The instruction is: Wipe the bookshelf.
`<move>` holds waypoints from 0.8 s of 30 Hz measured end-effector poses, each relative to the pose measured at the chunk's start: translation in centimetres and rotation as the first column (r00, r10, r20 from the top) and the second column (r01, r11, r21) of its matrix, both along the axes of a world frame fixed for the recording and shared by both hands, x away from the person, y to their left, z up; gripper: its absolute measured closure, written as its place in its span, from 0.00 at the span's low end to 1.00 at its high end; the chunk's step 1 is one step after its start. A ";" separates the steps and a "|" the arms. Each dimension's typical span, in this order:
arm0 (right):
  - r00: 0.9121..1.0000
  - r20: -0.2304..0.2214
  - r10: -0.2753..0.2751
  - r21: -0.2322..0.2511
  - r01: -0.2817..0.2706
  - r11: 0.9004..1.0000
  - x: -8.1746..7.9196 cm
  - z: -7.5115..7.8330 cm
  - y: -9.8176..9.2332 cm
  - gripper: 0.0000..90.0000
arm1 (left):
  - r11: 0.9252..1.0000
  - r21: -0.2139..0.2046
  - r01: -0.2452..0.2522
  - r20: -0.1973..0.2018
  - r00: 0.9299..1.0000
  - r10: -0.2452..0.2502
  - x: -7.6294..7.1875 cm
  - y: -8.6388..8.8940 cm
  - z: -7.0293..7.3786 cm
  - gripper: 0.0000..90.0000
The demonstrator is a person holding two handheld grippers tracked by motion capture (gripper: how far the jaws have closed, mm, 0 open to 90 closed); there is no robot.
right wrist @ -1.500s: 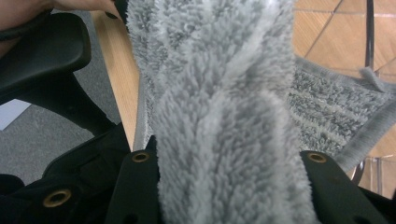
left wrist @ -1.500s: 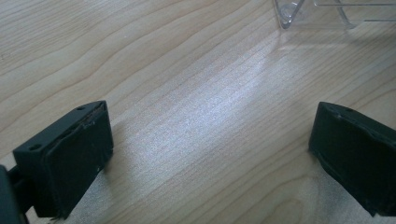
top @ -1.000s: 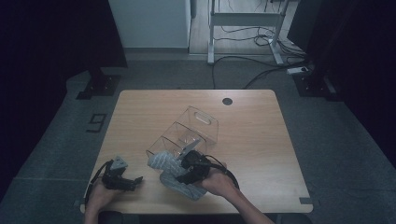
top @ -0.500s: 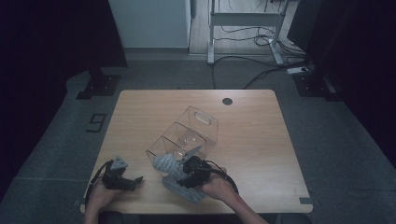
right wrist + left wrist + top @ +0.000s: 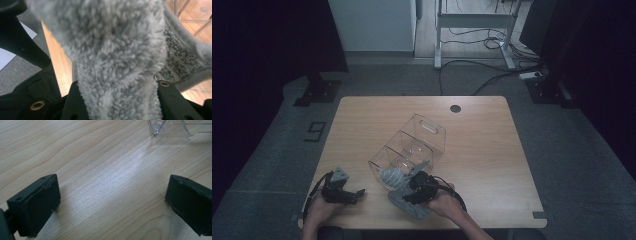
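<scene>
Two claws: right claw (image 5: 412, 192) clamps a grey fluffy sock (image 5: 112, 57) at the clear organiser's (image 5: 412, 145) six-o'clock end, likely to stow; left claw (image 5: 352, 194), wide open and empty, rests on the worktop (image 5: 492, 150).

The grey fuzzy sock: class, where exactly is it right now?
In the high view, the grey fuzzy sock lies at the table's near edge, beside the clear divided bin, clamped in the right hand-held gripper.
</scene>
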State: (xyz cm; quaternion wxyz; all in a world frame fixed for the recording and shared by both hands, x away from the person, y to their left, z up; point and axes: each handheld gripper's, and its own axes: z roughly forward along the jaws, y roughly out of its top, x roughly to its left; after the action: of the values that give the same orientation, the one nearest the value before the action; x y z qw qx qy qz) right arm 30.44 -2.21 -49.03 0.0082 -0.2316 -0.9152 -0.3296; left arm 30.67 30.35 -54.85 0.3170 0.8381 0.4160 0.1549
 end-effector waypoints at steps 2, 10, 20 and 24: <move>1.000 0.000 -0.001 -0.017 0.001 1.000 -0.1 -0.5 0.0 0.70 | 1.000 0.000 0.000 0.000 1.000 0.000 0.0 0.0 0.0 0.00; 1.000 -0.018 -0.008 -0.026 0.008 1.000 -0.1 -1.9 -0.1 0.70 | 1.000 0.000 0.000 0.000 1.000 0.000 0.0 0.0 0.0 0.00; 1.000 -0.021 -0.005 -0.038 0.004 0.999 -0.3 -2.8 -0.3 0.69 | 1.000 0.000 0.000 -0.001 1.000 0.000 0.0 0.0 0.0 0.00; 1.000 -0.006 0.001 -0.028 -0.001 1.000 -0.5 -1.9 -0.7 0.69 | 1.000 0.000 0.000 -0.001 1.000 0.000 0.0 0.0 0.0 0.00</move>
State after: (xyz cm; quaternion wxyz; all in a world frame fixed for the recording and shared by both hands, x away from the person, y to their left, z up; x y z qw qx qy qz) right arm 29.95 -2.94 -50.93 0.0077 -0.2322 -0.9198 -0.3160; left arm 30.67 30.35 -54.85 0.3170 0.8381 0.4162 0.1546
